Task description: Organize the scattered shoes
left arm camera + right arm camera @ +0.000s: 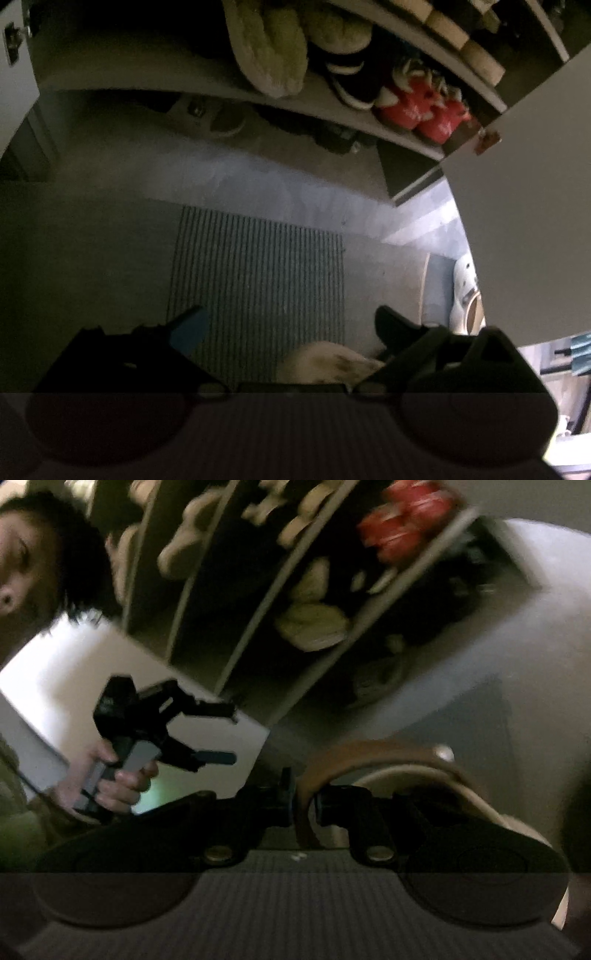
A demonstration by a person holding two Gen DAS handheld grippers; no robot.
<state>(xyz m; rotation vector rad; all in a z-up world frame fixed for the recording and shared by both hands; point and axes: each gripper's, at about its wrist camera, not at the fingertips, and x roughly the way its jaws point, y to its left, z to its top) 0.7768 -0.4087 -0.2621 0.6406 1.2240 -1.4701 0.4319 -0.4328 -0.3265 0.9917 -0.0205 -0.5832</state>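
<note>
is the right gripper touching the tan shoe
Touching. The right wrist view shows the right gripper with its fingers pinching the brown-trimmed collar of the tan shoe, no gap.

Dim, shadowy fisheye views; heavy motion blur on the right wrist's.

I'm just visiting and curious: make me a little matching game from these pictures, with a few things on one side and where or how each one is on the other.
Things:
1. red shoes
2. striped mat
3. right gripper
4. left gripper

Place or state:
A. lying flat on the floor
B. open, holding nothing
C. on a shelf of the open cabinet
D. shut on the brown rim of a light shoe

Pairs: 1-C, 2-A, 3-D, 4-B
</note>
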